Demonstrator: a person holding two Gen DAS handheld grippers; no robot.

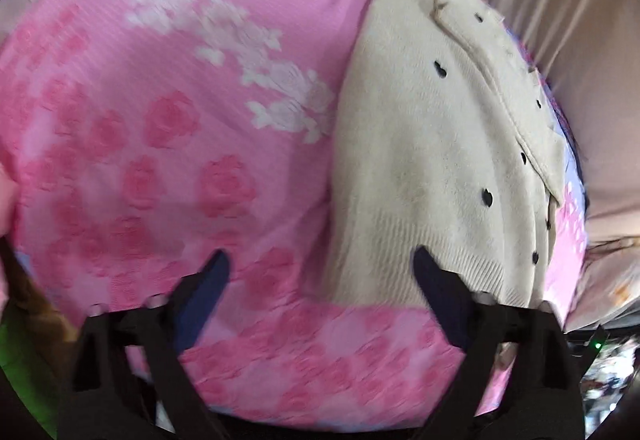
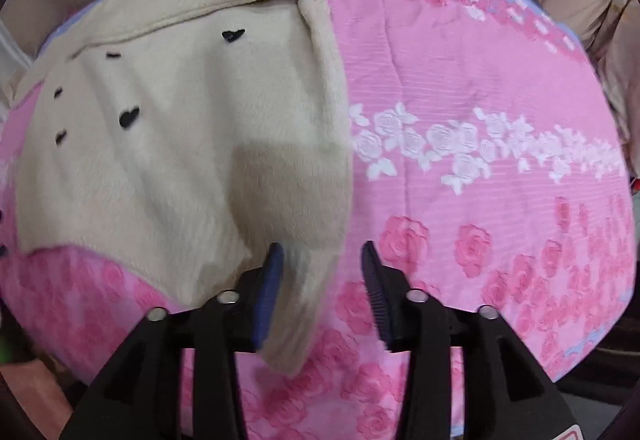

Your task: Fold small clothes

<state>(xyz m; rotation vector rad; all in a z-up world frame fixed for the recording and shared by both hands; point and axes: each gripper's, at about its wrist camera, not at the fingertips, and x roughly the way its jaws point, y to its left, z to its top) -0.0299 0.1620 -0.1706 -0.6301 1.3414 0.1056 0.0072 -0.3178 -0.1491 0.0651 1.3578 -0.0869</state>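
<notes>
In the left wrist view, the left gripper (image 1: 320,264) hangs over a pink rose-print cover (image 1: 168,127) with jaws wide apart and nothing between them; the cream sweater (image 1: 432,143) lies just right. In the right wrist view, the right gripper (image 2: 322,252) has jaws apart, the sweater's (image 2: 180,143) lower edge drooping loosely between them.

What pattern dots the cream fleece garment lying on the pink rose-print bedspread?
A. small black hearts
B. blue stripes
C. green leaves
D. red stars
A: small black hearts are scattered over the cream fleece garment, clearest in the right wrist view.
</notes>
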